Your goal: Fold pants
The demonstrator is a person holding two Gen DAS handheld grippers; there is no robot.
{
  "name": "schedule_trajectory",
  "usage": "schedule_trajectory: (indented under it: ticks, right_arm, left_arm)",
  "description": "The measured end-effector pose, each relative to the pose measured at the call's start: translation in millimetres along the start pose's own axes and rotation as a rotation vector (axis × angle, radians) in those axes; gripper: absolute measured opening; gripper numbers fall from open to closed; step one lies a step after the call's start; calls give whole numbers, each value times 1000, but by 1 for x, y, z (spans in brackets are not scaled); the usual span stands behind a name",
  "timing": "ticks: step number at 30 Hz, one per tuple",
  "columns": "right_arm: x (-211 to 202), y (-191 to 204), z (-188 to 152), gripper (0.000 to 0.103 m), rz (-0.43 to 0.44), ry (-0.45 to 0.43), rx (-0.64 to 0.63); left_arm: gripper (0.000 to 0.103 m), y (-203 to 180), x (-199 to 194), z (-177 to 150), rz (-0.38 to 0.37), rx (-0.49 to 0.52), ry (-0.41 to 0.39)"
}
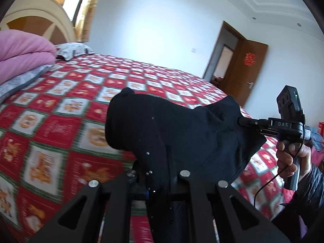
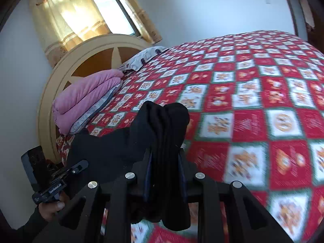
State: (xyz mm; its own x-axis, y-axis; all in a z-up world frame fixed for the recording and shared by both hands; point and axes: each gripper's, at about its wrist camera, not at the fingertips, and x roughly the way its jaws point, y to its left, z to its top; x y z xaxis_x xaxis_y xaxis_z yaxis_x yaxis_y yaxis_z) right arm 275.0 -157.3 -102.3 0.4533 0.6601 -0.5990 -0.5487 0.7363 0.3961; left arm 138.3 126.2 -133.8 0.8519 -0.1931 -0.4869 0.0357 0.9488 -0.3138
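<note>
Pants [image 1: 172,129]: black, soft knit, bunched, held in the air above the bed [image 1: 66,105].
Left gripper [image 1: 162,174]: clamped on the pants.
Right gripper [image 2: 165,154]: clamped on gathered layers.
Progress: apparently partly folded; laying flat remained.
Bedspread: red-and-white checked print, flat.

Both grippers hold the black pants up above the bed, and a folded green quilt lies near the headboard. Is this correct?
Not quite: the folded quilt near the headboard is pink, as the right wrist view shows. The rest holds: both grippers, left and right, hold the black pants above the bed.
</note>
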Motion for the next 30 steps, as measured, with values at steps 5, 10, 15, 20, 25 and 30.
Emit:
schedule_trajectory:
  ticks: [5, 10, 15, 20, 25, 30]
  right_arm:
    - [59, 6, 16, 24, 31, 34, 18]
    - [110, -6, 25, 24, -2, 94, 87]
    - [136, -38, 18, 33, -20, 133, 185]
    - [139, -62, 6, 56, -6, 141, 282]
    - [123, -75, -2, 61, 24, 105, 321]
    - [97, -98, -4, 61, -94, 35, 401]
  left_arm:
    - [12, 28, 18, 4, 73, 8, 22]
    - [17, 46, 41, -6, 105, 16, 82]
    - [72, 51, 42, -17, 173, 18, 52]
    - [92, 62, 42, -23, 175, -42, 70]
    - [92, 64, 36, -26, 181, -60, 63]
    - [94, 62, 21, -30, 242, -72, 70]
